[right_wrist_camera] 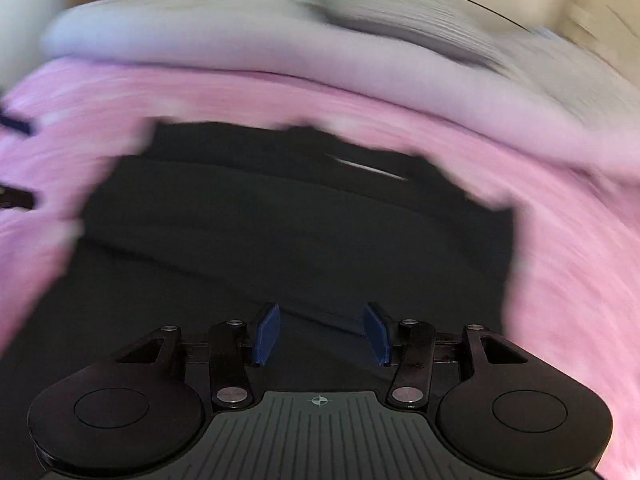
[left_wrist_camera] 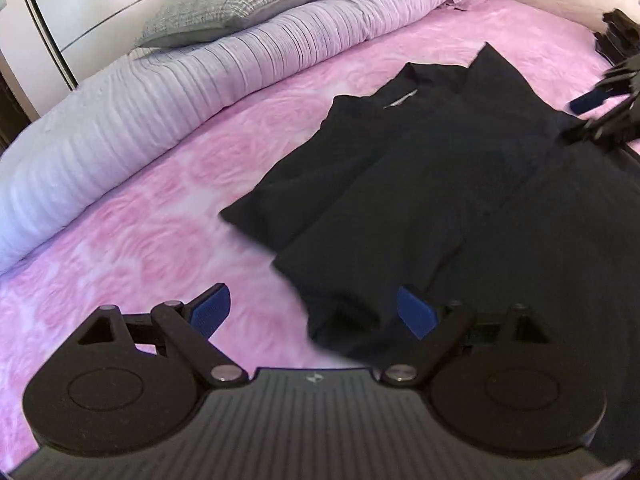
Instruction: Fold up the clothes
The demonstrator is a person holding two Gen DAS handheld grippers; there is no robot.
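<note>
A black garment (left_wrist_camera: 432, 184) lies partly folded on the pink bedspread (left_wrist_camera: 168, 208), its collar with a white label at the far end. My left gripper (left_wrist_camera: 316, 312) is open and empty, just above the garment's near left corner. My right gripper (right_wrist_camera: 322, 332) is open and empty above the garment (right_wrist_camera: 280, 220); that view is blurred by motion. The right gripper also shows in the left wrist view (left_wrist_camera: 600, 100) at the far right edge, over the garment's right side.
A rolled pale lilac duvet (left_wrist_camera: 168, 92) runs along the far side of the bed with a grey pillow (left_wrist_camera: 236, 4) on it. White wardrobe doors (left_wrist_camera: 92, 4) stand behind. Bare bedspread lies left of the garment.
</note>
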